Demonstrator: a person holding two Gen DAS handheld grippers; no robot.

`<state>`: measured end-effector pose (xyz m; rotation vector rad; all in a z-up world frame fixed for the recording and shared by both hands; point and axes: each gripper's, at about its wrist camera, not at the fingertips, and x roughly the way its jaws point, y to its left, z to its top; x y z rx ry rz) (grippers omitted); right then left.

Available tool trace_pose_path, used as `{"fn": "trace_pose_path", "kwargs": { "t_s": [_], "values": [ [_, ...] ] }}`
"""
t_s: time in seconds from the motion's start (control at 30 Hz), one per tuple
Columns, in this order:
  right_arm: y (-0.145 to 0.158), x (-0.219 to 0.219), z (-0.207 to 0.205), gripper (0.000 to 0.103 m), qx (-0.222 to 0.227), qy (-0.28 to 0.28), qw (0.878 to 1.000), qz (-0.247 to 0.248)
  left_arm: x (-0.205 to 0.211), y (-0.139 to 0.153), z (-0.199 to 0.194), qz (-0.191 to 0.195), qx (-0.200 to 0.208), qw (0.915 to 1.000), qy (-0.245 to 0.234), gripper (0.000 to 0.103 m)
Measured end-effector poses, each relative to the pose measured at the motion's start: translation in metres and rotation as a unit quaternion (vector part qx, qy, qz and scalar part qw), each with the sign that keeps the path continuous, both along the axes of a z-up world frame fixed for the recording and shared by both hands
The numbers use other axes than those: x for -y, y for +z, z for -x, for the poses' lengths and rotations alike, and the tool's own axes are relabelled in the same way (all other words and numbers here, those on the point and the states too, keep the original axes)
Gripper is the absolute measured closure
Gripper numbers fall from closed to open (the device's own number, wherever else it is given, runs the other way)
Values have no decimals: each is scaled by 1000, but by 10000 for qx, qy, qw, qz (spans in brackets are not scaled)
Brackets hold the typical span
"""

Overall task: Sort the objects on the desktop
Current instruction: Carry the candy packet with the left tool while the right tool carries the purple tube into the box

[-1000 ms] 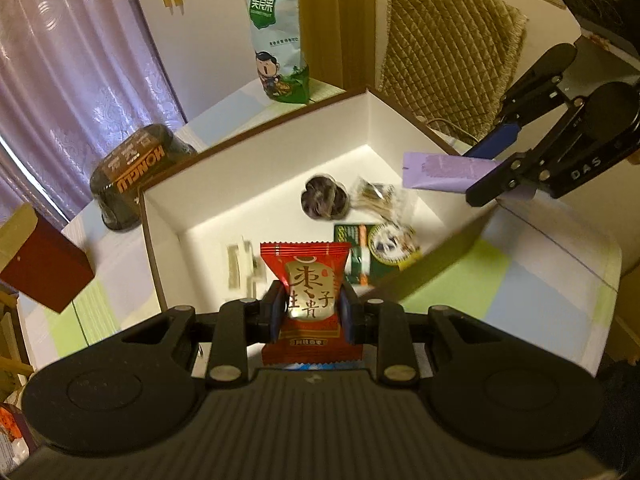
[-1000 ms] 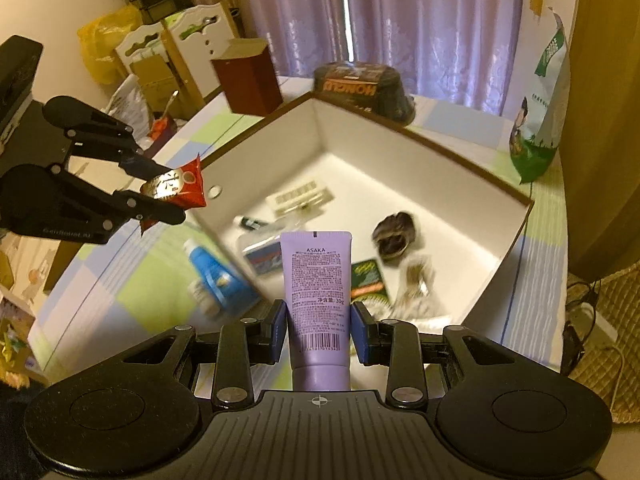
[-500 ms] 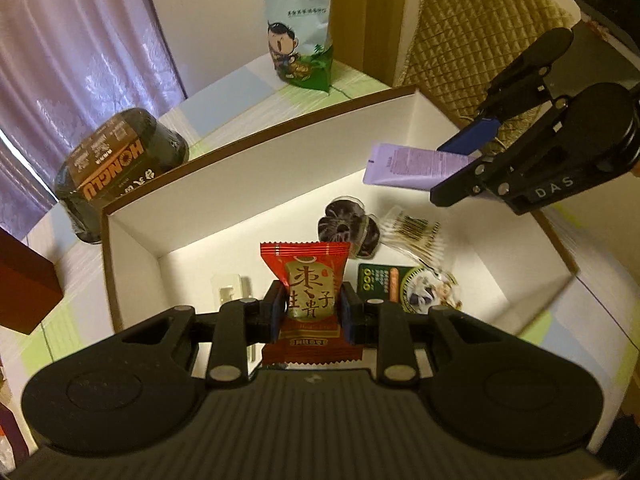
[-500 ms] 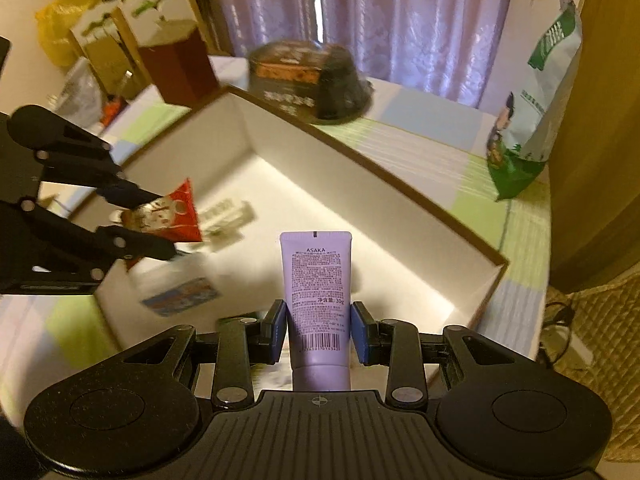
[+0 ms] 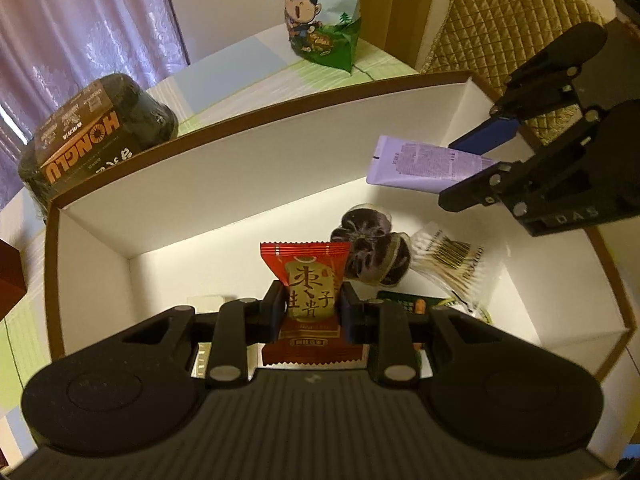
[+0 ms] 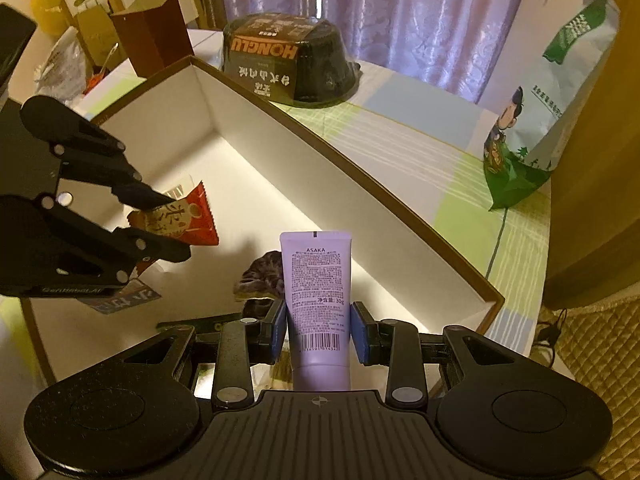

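Observation:
My left gripper (image 5: 307, 305) is shut on a red snack packet (image 5: 308, 276) and holds it over the inside of a white box with a brown rim (image 5: 248, 176). My right gripper (image 6: 319, 326) is shut on a lilac tube (image 6: 316, 276), also above the box (image 6: 304, 168). In the left wrist view the tube (image 5: 424, 166) and the right gripper (image 5: 486, 160) hang over the box's right side. From the right wrist view the left gripper (image 6: 168, 220) and its packet (image 6: 180, 220) sit at the left. On the box floor lie a dark purple hair tie (image 5: 372, 252), a cotton swab pack (image 5: 452, 260) and a green packet (image 5: 412, 304).
A black HONGLU bowl (image 5: 92, 140) stands behind the box's far left wall. A green and white snack bag (image 5: 324, 12) stands upright at the back. A dark red box (image 6: 152, 32) is beyond the box's left corner, and a quilted chair back (image 5: 508, 20) rises at the right.
Both grippers have moved forward from the box's near edge to above its inside, still holding the packet and the tube. The box now fills more of each view.

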<state>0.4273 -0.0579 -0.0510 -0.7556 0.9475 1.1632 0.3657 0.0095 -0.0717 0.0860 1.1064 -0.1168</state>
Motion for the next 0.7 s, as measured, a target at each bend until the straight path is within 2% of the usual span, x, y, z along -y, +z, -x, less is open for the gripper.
{"fn": "trace_pose_path", "kwargs": {
  "t_s": [0.3,0.33,0.37,0.47,0.7],
  "values": [
    [-14,-10,0,70,287,191,9991,243,-6,-19,-7,51,-50,9999,91,77],
    [-16,-11,0,70,329,218,9988,274,-7,-20,-7,60,-49,9999,93,74],
    [-17,-12,0,70,359,235,9986,298,-7,-19,-7,68,-29,9999,96,69],
    [-20,-14,0,70,403,262,9983,343,-9,-16,-6,89,56,9999,87,64],
    [-26,-18,0,70,503,336,9971,461,-11,-11,-3,92,114,9999,70,64]
  ]
}}
